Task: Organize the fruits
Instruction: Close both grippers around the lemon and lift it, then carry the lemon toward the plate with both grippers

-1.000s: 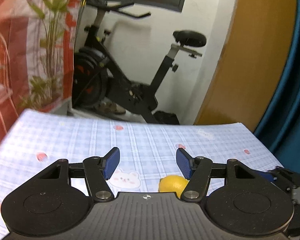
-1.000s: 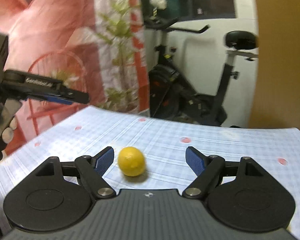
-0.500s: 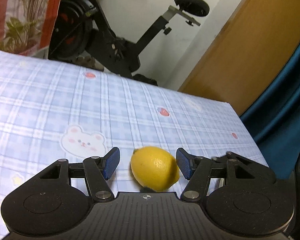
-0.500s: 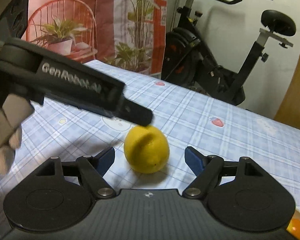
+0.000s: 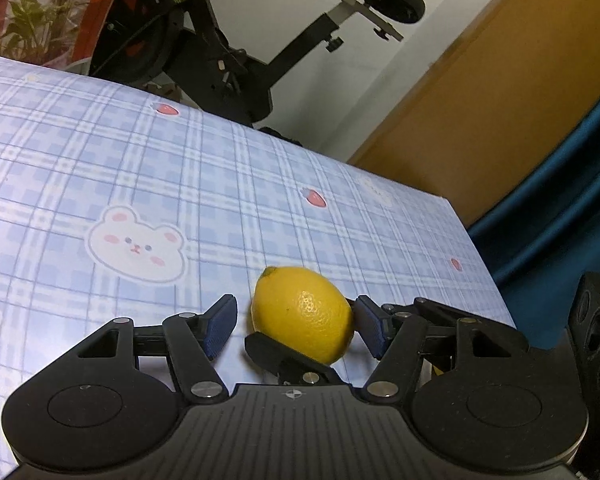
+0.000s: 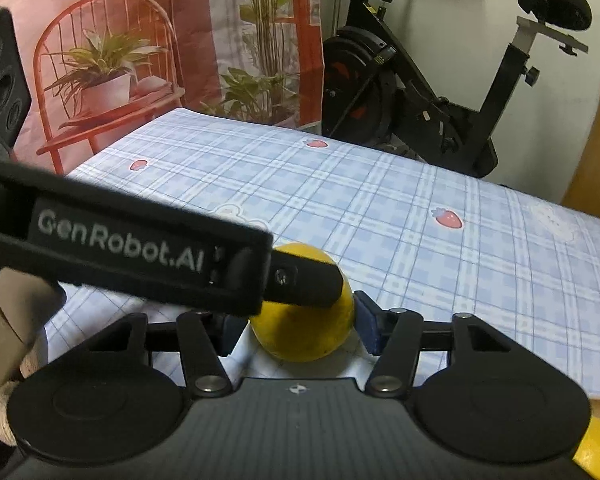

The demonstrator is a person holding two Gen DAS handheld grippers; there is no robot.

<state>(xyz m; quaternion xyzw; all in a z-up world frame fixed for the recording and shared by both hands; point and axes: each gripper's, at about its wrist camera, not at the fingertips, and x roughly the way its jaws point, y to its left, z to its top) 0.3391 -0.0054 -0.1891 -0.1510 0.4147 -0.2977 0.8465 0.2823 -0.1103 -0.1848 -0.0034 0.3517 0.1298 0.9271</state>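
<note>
Both grippers have dropped onto the lemon (image 5: 303,314). Right gripper (image 6: 292,326) has just been closing and pinches it; left gripper (image 5: 296,326) stands half open, one pad touching.

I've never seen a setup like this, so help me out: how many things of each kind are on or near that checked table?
lemon: 1
orange round thing, mostly cut off: 1
handheld grippers: 2 (left gripper, lemon between its jaws; right gripper, jaws just been closing around the lemon)
Total: 4
</note>
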